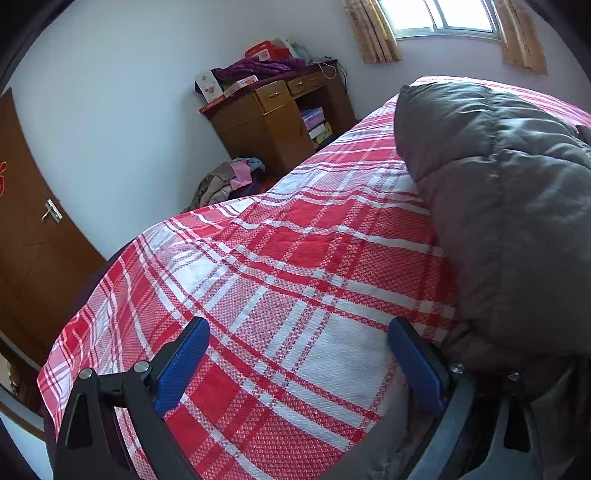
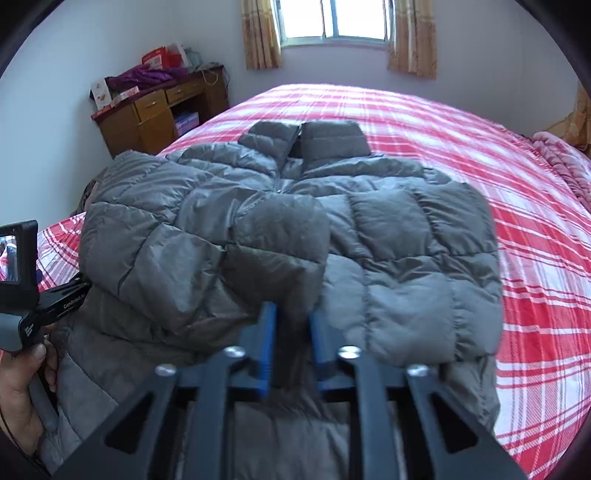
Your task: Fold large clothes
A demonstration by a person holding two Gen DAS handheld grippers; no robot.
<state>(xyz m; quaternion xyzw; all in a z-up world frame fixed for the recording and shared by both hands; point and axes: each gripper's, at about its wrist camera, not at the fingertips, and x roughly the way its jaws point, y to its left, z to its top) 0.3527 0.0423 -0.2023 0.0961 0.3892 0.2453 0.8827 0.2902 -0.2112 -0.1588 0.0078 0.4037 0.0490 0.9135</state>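
A grey quilted puffer jacket [image 2: 388, 236] lies front up on the red and white plaid bed [image 2: 535, 229], collar toward the window. My right gripper [image 2: 293, 314] is shut on a sleeve of the jacket [image 2: 280, 251] and holds it over the jacket's front. In the left wrist view the jacket [image 1: 498, 206] rises at the right. My left gripper [image 1: 299, 332] is open over the plaid sheet [image 1: 258, 280], its right finger [image 1: 417, 365] against the jacket's edge. The left gripper's body also shows in the right wrist view [image 2: 22, 280], held by a hand.
A wooden desk [image 1: 273, 122] piled with boxes and purple cloth stands in the far corner. A heap of clothes [image 1: 229, 181] lies on the floor beside the bed. A brown door [image 1: 33, 240] is at the left. A curtained window [image 2: 336, 18] is behind the bed.
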